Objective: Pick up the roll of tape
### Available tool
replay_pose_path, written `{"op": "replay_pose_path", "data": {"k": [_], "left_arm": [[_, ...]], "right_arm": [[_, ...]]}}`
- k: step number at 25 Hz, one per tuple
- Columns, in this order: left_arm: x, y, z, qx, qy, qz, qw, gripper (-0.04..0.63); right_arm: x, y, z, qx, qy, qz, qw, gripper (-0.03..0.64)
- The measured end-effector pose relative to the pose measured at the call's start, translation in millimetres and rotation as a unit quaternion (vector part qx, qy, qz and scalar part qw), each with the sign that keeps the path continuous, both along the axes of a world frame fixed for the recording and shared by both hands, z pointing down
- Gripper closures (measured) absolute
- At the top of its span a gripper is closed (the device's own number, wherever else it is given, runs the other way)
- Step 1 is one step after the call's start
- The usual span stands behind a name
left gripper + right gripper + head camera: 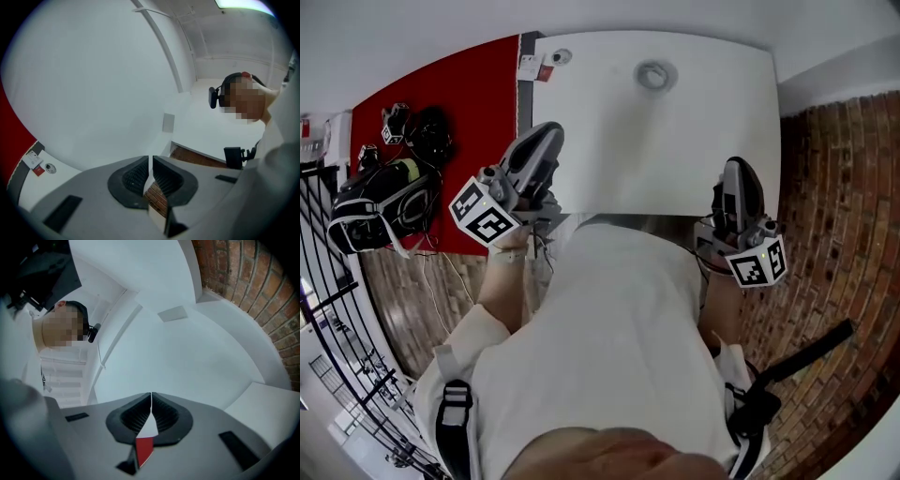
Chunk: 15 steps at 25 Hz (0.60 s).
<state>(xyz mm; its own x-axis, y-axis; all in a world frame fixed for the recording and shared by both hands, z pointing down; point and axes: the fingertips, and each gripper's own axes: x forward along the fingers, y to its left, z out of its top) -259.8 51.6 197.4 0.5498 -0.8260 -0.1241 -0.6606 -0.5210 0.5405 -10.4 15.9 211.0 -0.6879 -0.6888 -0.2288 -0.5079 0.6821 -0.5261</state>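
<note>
lying well beyond left tool [550, 131], right tool [738, 169] — tape roll [656, 74]

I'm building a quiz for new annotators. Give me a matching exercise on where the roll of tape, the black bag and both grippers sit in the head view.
1 roll of tape
2 black bag
3 left gripper
4 right gripper

a over the white table, near right corner
b on the red surface
c on the white table, far side
d over the white table, near left edge

Pairs: 1-c, 2-b, 3-d, 4-a
</note>
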Motion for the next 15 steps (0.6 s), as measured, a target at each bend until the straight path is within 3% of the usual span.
{"op": "replay_pose_path", "data": {"k": [6,12,15], "left_arm": [[-5.6,-19.0,8.4,-0.014,-0.023,0.016,0.9995,0.584],[8.3,-36.2,27.2,-0.042,-0.082,0.031,0.9953,0.583],[17.0,-46.1,36.7,-0.057,-0.105,0.033,0.9922,0.552]], "right_arm": [[-8.0,-0.6,9.0,-0.012,0.006,0.013,1.000,0.594],[2.2,-1.6,21.7,-0.024,0.009,0.027,0.999,0.594],[7.6,-4.6,28.6,-0.034,0.009,0.027,0.999,0.594]]}}
